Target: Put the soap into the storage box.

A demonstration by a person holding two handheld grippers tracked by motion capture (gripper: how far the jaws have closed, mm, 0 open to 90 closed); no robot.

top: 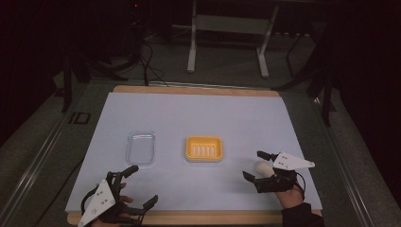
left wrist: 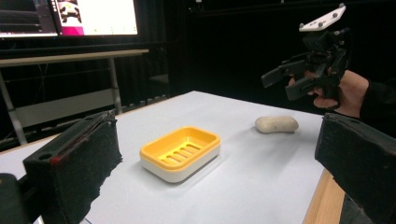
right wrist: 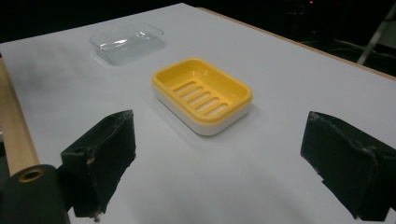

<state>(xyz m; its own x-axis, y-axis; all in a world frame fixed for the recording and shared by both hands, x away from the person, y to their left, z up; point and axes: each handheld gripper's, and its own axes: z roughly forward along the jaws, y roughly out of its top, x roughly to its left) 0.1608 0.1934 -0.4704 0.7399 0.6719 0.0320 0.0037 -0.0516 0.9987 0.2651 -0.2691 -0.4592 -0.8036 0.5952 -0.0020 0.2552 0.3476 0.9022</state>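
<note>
Soap bar [left wrist: 276, 123] beside the yellow dish [left wrist: 181, 151] — likely hard, slick; grip its long sides. Right gripper [top: 257, 165] spread, empty — left gripper [top: 142, 187] likewise.

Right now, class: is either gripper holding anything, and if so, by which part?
Nothing is held. The left gripper and right gripper both stand open and empty; the soap lies free on the table, below the right one.
</note>
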